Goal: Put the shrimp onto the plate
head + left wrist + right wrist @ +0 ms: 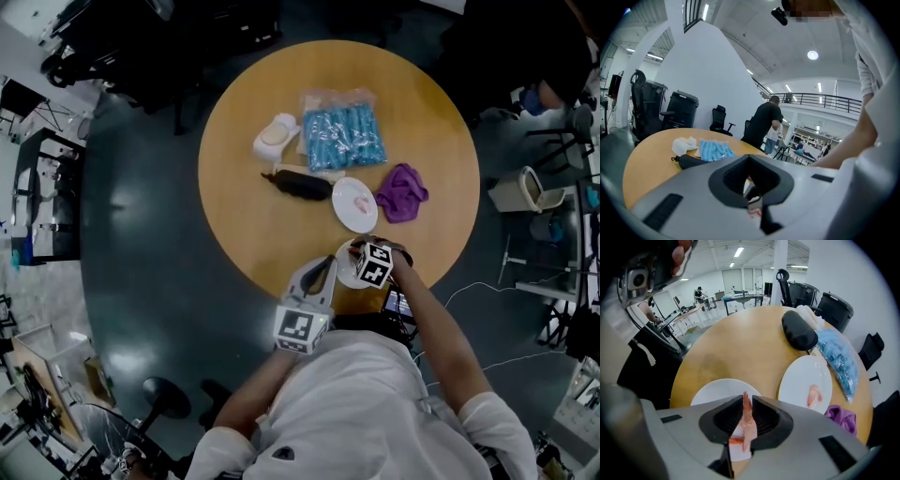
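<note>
Though unseen overhead, right tool (746, 401) clamps shrimp (747, 423).

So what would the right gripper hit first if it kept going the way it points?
Probably the near white plate, just ahead of the right gripper, whose fingers pinch a shrimp; depth is unclear.

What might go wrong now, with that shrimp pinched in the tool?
The shrimp is held edge-on in the right gripper, so it may slip out early. It hangs over the near plate, so it may fall there if the far plate, already holding a second shrimp, is the goal.
</note>
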Demonstrator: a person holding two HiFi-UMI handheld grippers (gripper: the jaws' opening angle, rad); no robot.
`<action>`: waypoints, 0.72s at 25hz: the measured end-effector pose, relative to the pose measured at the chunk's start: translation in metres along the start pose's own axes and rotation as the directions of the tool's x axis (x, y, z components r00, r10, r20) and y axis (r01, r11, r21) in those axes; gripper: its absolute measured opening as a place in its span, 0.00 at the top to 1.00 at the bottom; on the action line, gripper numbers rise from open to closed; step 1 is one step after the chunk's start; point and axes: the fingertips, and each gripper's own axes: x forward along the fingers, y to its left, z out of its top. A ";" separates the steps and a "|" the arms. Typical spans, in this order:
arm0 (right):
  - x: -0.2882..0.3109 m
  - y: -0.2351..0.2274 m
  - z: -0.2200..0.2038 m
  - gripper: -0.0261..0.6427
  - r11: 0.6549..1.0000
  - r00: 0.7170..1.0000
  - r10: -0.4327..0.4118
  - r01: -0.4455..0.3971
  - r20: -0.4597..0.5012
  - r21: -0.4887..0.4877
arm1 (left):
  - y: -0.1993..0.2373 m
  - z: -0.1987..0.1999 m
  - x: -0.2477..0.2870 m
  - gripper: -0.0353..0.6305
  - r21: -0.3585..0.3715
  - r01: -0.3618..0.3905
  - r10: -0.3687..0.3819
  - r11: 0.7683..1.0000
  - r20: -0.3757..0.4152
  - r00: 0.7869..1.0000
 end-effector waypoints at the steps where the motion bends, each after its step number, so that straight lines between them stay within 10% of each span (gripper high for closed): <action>1: -0.002 0.001 0.000 0.87 1.000 1.000 0.002 -0.002 0.006 0.007 | 0.001 0.000 0.001 0.94 -0.002 0.010 -0.010 1.000 -0.002 1.000; 12: -0.020 -0.006 0.000 0.80 0.988 0.994 -0.063 0.049 0.092 0.146 | 0.006 -0.001 0.016 0.94 0.018 0.095 -0.095 0.995 -0.026 0.995; 18: -0.028 -0.062 -0.014 0.80 0.881 0.975 -0.185 0.109 0.124 0.461 | 0.016 -0.002 0.014 0.94 0.004 0.067 -0.067 0.998 -0.027 0.997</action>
